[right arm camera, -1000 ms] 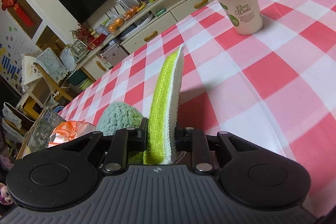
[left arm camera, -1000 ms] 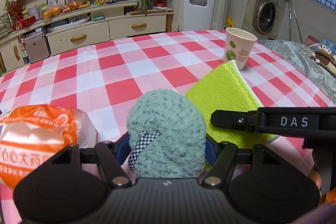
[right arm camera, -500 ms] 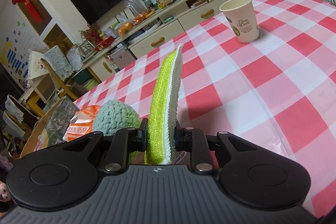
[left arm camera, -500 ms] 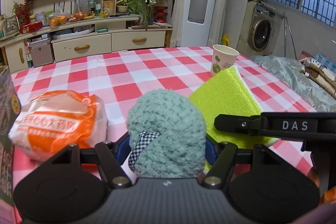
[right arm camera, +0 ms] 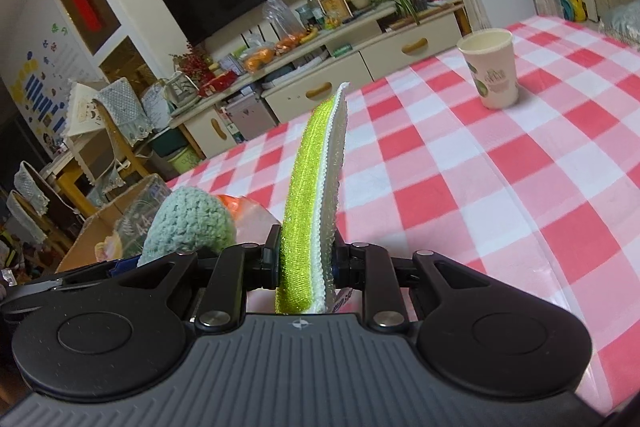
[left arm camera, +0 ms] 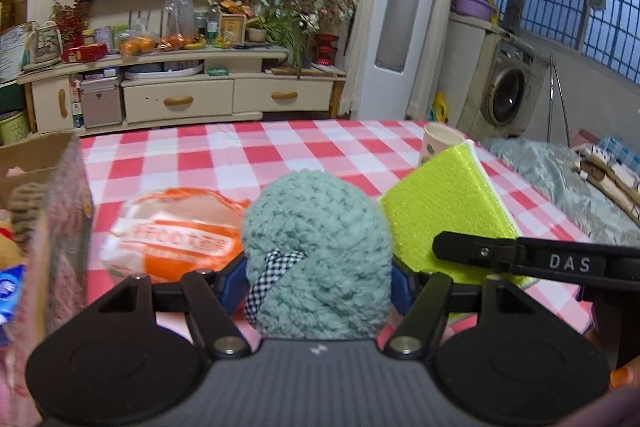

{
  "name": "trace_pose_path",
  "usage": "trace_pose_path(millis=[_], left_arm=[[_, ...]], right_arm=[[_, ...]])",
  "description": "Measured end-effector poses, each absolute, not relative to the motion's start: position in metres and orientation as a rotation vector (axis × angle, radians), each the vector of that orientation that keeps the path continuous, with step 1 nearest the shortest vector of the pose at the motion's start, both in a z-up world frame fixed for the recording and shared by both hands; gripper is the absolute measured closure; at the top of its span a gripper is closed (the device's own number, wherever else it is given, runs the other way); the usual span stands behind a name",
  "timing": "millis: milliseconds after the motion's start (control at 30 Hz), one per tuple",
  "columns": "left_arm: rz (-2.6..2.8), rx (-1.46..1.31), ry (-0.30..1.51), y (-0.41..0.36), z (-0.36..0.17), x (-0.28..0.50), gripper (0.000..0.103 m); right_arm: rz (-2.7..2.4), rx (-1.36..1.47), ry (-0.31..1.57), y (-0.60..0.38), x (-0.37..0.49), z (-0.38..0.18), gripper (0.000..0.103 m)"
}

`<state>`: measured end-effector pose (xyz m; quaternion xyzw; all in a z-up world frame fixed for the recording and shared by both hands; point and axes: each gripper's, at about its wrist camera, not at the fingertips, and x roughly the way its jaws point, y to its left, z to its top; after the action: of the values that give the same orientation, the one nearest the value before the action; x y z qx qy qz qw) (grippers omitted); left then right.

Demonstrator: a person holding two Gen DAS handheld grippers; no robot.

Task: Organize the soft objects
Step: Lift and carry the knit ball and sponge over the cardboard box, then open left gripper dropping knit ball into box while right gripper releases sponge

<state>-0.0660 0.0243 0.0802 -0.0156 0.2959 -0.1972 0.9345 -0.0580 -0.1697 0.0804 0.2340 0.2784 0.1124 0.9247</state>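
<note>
My left gripper (left arm camera: 318,281) is shut on a fuzzy teal knitted ball (left arm camera: 318,251) with a black-and-white checked ribbon, held above the red-and-white checked table (left arm camera: 248,155). My right gripper (right arm camera: 306,261) is shut on a yellow-green sponge (right arm camera: 316,179) with a white backing, held on edge. In the left wrist view the sponge (left arm camera: 444,203) shows just right of the ball, with the right gripper's black arm (left arm camera: 540,259) across it. In the right wrist view the teal ball (right arm camera: 188,223) sits to the left. An orange-and-white packaged bun (left arm camera: 176,235) lies on the table left of the ball.
A cardboard box (left arm camera: 44,211) with soft toys inside stands at the table's left edge, also the cardboard box (right arm camera: 108,223) in the right wrist view. A paper cup (right arm camera: 492,67) stands at the far right of the table. Beyond the table are a TV cabinet (left arm camera: 180,95) and a washing machine (left arm camera: 508,91).
Both grippers have risen and drawn back from the table, each still holding its object. The left view has swung so the cardboard box now shows at the left and the bun lies farther off.
</note>
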Motion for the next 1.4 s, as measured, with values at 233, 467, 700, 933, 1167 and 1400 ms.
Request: trace_pose_path(millis=[233, 467, 700, 933, 1167, 1400], left_arm=[[-0.363, -0.086, 0.546, 0.059, 0.106, -0.066, 0.035], [-0.288, -0.137, 0.490, 0.100, 0.126, -0.063, 0.035], [-0.167, -0.155, 0.449, 0.143, 0.134, -0.062, 0.035], [-0.046, -0.170, 0.445, 0.179, 0.133, -0.059, 0.035], [0.043, -0.176, 0.473, 0.210, 0.126, -0.043, 0.035], [0.096, -0.164, 0.509, 0.228, 0.116, -0.030, 0.035]], right_arm=[[0.275, 0.436, 0.520, -0.152, -0.045, 0.097, 0.077], [0.349, 0.391, 0.479, -0.128, -0.026, 0.114, 0.077], [0.447, 0.338, 0.448, -0.091, 0.002, 0.127, 0.077], [0.546, 0.289, 0.431, -0.054, 0.032, 0.133, 0.077], [0.623, 0.236, 0.455, -0.016, 0.062, 0.127, 0.077], [0.654, 0.168, 0.497, 0.010, 0.082, 0.116, 0.077]])
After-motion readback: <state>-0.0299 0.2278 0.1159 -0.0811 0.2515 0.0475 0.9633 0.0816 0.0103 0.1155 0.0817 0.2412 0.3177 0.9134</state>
